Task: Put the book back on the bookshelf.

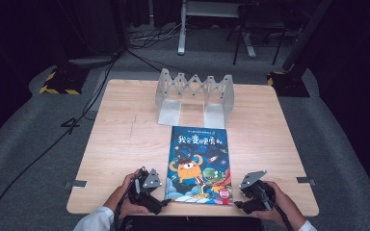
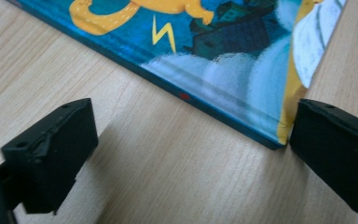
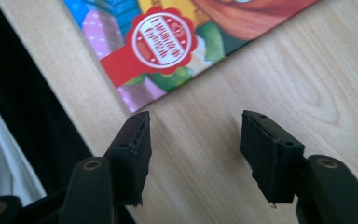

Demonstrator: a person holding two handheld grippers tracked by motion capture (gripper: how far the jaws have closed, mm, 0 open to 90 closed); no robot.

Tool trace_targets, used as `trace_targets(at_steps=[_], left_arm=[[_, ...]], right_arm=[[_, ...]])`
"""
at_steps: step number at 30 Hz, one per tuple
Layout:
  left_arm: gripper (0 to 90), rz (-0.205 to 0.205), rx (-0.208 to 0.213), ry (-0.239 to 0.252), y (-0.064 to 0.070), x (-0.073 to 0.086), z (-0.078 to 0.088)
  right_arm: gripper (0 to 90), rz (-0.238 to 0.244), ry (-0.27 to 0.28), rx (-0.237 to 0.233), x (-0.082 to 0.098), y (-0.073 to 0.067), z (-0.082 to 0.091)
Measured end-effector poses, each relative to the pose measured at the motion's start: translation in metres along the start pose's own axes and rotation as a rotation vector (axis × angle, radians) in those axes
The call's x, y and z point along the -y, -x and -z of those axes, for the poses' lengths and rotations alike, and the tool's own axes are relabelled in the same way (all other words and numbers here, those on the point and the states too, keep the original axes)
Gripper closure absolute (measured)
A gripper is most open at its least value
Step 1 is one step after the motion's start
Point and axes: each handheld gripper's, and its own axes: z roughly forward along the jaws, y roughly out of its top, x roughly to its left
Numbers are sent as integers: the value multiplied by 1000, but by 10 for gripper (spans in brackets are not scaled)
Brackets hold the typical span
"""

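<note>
Glossy flat picture book, pale woodgrain table, zigzag metal rack

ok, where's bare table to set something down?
Free: the strip left of the book, up to the table edge, and the matching strip right of it. Also the corners beside the rack. Crowded: the near edge, where the left gripper and right gripper flank the book's corners.
</note>
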Motion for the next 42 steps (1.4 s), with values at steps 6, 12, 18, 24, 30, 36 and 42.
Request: trace_targets(at_steps=[6,12,18,24,30,36,42], left_arm=[[191,-8,11,20,6,-2,-1],[209,-11,14,23,9,-4,-3],[212,-16,16,21,12,-8,-7],[167,20,-16,11,8,-2,-2],[157,34,-30,11,6,3,3],[290,-9,18,34,12,-2,-1],[329,8,19,42,11,-2,0]], right_arm=[[469,29,-35,-31,-5,-7,0],[480,56,-94,-49,-13,-12,0],[547,79,-149,-45,-25,-12,-3],[657,131,-213,-38,-31,-15,-4],[656,118,-202,-39,-31,-16,-4],[681,118,-163,-59,-33,-16,-5],[682,94,-117,-79,-28,-14,-5]])
